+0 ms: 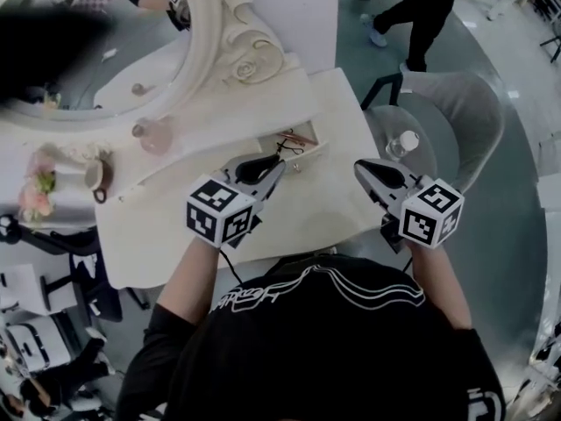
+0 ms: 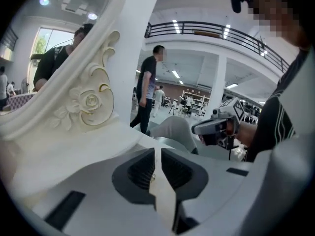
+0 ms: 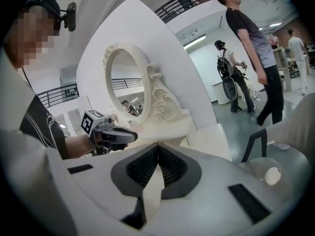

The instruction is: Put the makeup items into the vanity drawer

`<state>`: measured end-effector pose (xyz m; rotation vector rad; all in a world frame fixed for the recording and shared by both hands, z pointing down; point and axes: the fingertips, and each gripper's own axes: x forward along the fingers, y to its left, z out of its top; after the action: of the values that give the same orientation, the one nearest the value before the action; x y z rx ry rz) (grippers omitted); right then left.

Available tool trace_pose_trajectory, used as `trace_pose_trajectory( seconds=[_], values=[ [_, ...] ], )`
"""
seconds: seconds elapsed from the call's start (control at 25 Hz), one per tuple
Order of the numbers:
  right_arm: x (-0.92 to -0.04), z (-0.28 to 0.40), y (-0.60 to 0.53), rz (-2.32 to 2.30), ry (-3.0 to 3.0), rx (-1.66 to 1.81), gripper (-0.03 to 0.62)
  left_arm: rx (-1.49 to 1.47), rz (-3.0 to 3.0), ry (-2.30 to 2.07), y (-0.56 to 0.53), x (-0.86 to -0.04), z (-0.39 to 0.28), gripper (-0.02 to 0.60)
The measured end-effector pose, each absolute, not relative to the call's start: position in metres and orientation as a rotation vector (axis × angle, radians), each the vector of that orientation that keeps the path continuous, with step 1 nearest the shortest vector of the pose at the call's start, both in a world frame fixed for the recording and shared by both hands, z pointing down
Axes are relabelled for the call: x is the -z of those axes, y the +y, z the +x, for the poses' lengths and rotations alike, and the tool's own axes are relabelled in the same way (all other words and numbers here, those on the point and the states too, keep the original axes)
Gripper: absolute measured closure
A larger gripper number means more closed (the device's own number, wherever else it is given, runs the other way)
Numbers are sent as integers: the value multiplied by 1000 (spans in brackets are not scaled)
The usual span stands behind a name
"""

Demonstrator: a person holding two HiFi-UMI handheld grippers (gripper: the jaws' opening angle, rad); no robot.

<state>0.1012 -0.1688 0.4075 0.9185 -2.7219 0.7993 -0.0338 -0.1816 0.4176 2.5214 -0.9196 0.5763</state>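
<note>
Grey-padded left tool (image 1: 281,164) apparently over drawer (image 1: 317,153).

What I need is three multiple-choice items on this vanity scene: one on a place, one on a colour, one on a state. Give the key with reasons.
1. Where does the small round white object lie?
A on the floor; B on the grey chair; C in a basket.
2. What colour is the bottle before the mirror?
A pink; B green; C black.
3. How is the vanity drawer?
A shut; B lying on the floor; C pulled open.
Key: 1 B, it rests on the chair's seat. 2 A, its glass looks pink. 3 C, it stands out from the vanity with items showing inside.
</note>
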Motion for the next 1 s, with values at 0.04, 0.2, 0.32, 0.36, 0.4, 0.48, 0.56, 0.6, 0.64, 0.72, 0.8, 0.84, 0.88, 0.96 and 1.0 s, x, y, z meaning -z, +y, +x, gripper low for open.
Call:
trace_pose_trajectory(
  seconds=[0.04,0.2,0.32,0.36,0.4,0.48,0.56,0.6,0.64,0.72,0.8,0.84,0.88,0.96,1.0],
  values=[
    [-403,96,-165,907,-2731,-786,568,-535,2501,-921,-174,-415,-35,529],
    [-385,76,-149,863,-2783,-727,568,-361,2465,-941,-148,-394,-38,554],
    [-370,61,-136,841,-2836,-720,568,-231,2447,-963,-138,-374,-44,558],
    [-366,58,-132,842,-2846,-717,568,-189,2439,-966,-135,-368,-47,558],
    [-362,55,-130,847,-2855,-714,568,-157,2433,-971,-133,-363,-50,558],
    [-355,50,-126,862,-2875,-707,568,-130,2435,-990,-128,-357,-57,558],
    [-351,45,-123,874,-2889,-697,568,-123,2445,-1003,-123,-355,-63,558],
    [-352,43,-122,875,-2892,-691,568,-120,2446,-1004,-120,-356,-65,558],
    [-353,41,-120,874,-2891,-686,568,-115,2445,-1004,-118,-357,-66,558],
    [-359,37,-119,869,-2885,-683,568,-106,2438,-1004,-115,-361,-69,558],
    [-366,32,-117,864,-2879,-694,568,-108,2433,-1009,-113,-366,-70,558],
    [-369,31,-116,861,-2877,-704,568,-110,2432,-1011,-113,-367,-70,558],
    [-371,29,-116,857,-2875,-716,568,-109,2431,-1012,-113,-368,-71,558],
    [-373,27,-114,851,-2869,-729,568,-103,2427,-1014,-113,-368,-70,558],
    [-374,26,-114,848,-2866,-726,568,-103,2429,-1016,-113,-367,-70,558]
  ],
)
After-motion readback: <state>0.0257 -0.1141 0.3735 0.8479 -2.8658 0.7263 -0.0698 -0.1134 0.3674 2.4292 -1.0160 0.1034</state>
